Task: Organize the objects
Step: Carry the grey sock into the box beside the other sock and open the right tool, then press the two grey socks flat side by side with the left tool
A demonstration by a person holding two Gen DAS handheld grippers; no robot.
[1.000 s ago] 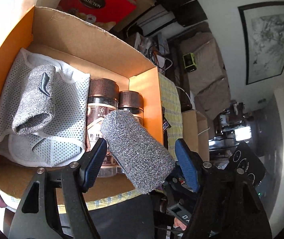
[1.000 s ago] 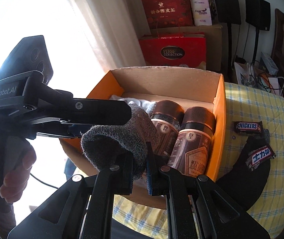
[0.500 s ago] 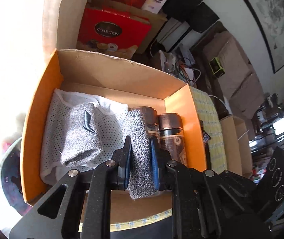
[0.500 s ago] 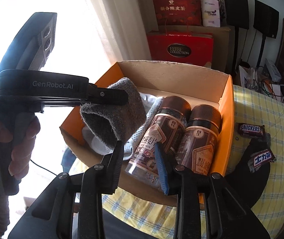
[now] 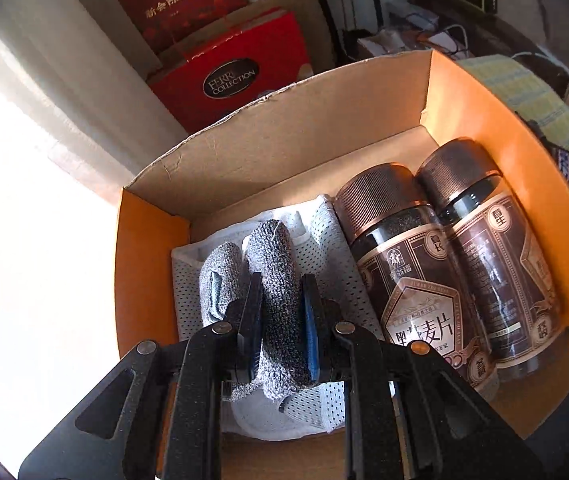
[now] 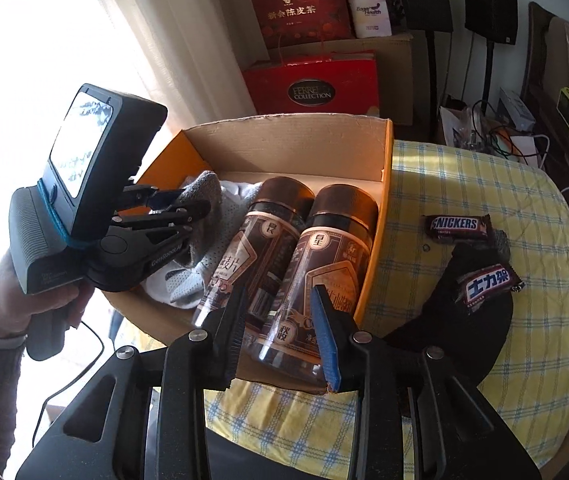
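Note:
My left gripper is shut on a rolled grey knit wristband and holds it low inside the orange cardboard box, over a white mesh cloth and beside a second grey wristband. Two dark jars lie at the box's right side. In the right wrist view the left gripper reaches into the box from the left. My right gripper is open and empty, in front of the jars.
Two Snickers bars and a black cloth lie on the yellow checked tablecloth right of the box. Red gift boxes and cartons stand behind it. A bright window is at the left.
My right gripper let go of the wristband, opened and drew back. My left gripper closed on the wristband and carried it down into the box beside the other wristband.

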